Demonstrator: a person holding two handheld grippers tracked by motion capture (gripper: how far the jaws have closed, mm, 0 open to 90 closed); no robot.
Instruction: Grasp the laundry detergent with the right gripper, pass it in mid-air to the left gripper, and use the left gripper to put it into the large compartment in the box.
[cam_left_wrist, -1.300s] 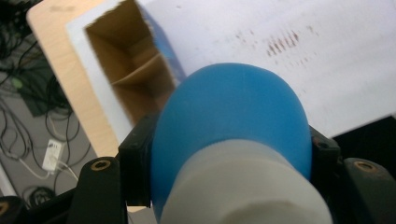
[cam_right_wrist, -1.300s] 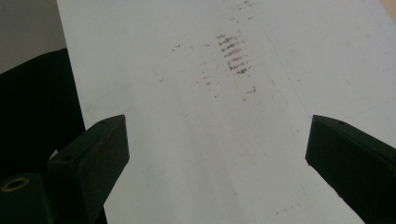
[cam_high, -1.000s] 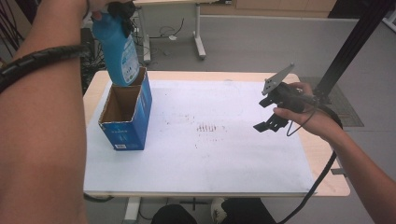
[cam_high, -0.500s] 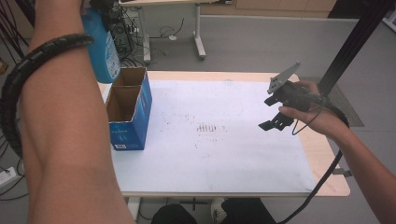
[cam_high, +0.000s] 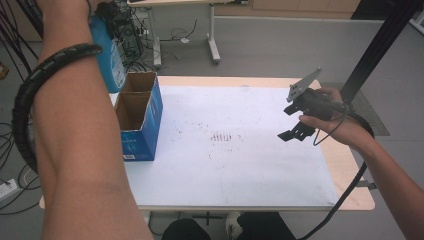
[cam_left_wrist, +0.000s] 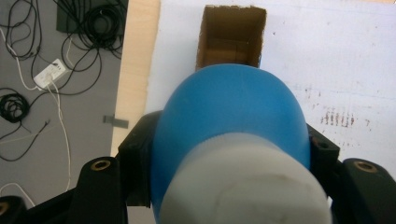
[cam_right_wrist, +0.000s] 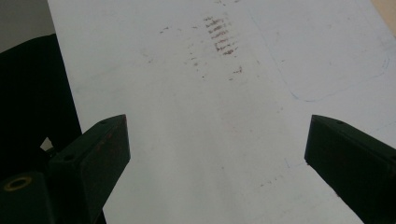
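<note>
One blue bottle (cam_left_wrist: 229, 116) gripped in the left gripper (cam_left_wrist: 229, 154), raised above an open cardboard box (cam_high: 137, 115) on the worktop (cam_high: 240, 170).
Both jaws of the left gripper press the bottle's flanks just below its white cap (cam_left_wrist: 243, 182), so the body hangs cap-up, base toward the box; in the left gripper view the box mouth lies straight beyond the jaws, past the bottle's base, which suggests a hold chosen for vertical travel through that opening. Judged from this, the bottle is clear of the box, not inside it. The right gripper (cam_high: 298, 131) hovers well apart over the white sheet (cam_right_wrist: 196, 140), its jaws spread wide with nothing between them, apparently idle.
</note>
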